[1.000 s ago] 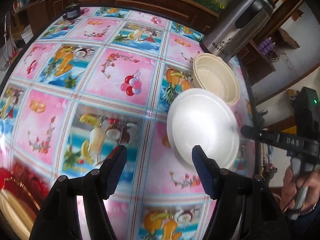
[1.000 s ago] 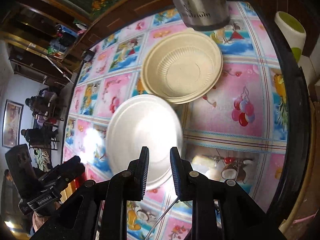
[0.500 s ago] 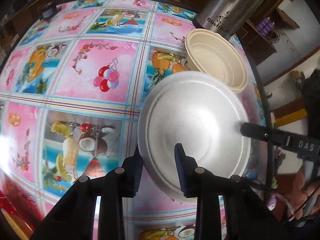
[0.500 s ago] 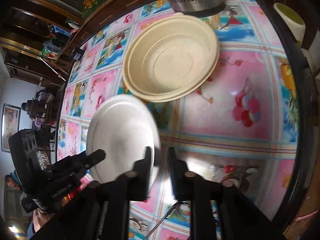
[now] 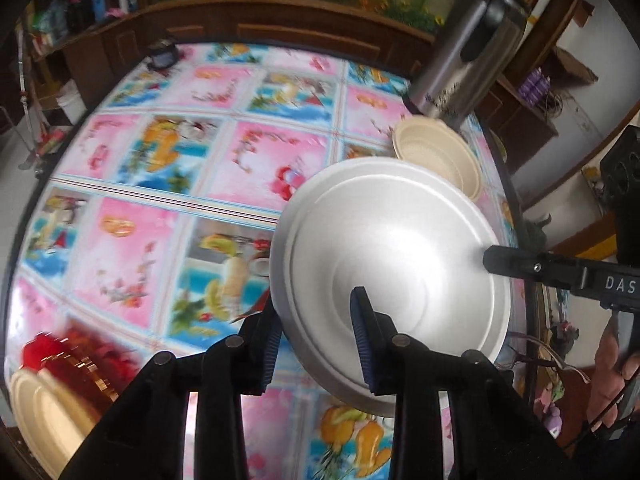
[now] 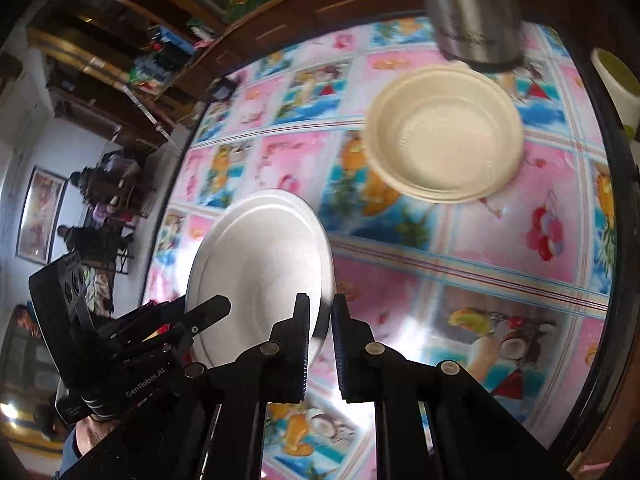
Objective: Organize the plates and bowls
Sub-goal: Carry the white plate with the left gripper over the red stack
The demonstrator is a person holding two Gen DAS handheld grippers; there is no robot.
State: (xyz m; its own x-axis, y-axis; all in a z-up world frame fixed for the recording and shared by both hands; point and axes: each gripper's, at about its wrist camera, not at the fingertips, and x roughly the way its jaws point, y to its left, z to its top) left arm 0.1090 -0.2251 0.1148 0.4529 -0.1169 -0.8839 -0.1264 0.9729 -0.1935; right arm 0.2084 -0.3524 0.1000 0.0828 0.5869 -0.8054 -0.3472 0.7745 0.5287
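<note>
Left wrist view: left tool point(image 5: 316, 344) and right tool point(image 6: 321, 340) both clamp the round white foam plate's point(image 5: 400, 256) rim above the fruit-patterned tabletop point(image 5: 160, 200).

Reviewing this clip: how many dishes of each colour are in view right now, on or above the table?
White round foam plate, held between both hand-held grippers: 1
Cream round ribbed bowl beside the steel flask: 1
Cream plate at the left wrist view's lower-left edge: 1
Total: 3

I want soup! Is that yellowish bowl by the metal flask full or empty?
Empty. The cream bowl sits upright on the tablecloth, and both views show only its bare ribbed inside.
</note>
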